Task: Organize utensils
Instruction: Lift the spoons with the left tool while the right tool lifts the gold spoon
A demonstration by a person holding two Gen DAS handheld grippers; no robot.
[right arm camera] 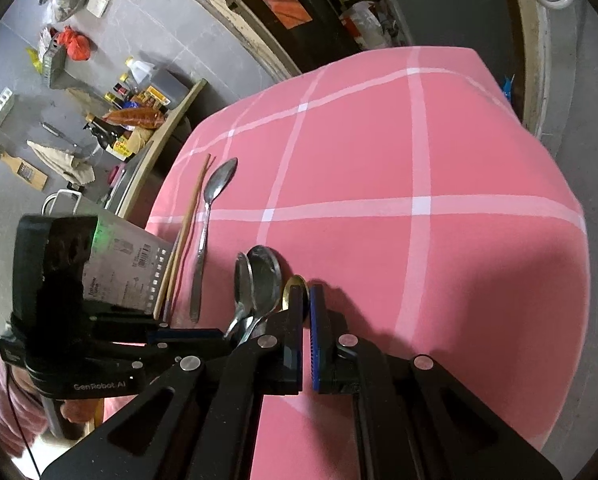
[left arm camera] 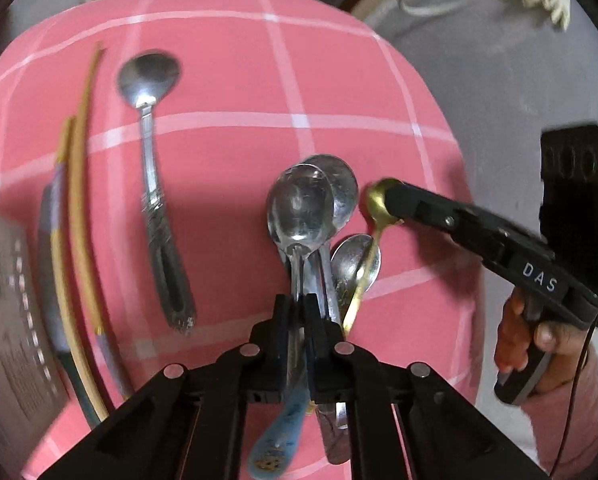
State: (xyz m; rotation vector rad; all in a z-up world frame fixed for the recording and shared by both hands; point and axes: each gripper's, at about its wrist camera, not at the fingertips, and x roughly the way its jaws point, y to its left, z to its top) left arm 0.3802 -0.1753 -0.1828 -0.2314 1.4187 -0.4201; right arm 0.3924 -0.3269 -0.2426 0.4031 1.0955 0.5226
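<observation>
A bundle of steel spoons [left arm camera: 307,216] is clamped by its handles between the closed fingers of the left gripper [left arm camera: 297,308], the bowls fanned out above the pink checked cloth [left arm camera: 227,152] of the bench; the lower ends of the handles, one of them pale blue, are hidden behind the gripper body. A small gold spoon [left arm camera: 379,204] lies against the bundle's right side, its bowl partly covered by the right gripper [left arm camera: 391,200], whose fingers are drawn together; whether the bowl is actually pinched cannot be made out. A lone spoon [left arm camera: 155,184] lies apart to the left, beside blurred chopsticks [left arm camera: 79,208] that are cut off below. A perforated metal holder [right arm camera: 135,264] is half hidden behind the left gripper's camera. Both grippers are tilted steeply downward; a hand [left arm camera: 539,344] in a pink sleeve is wrapped round the right grip.
</observation>
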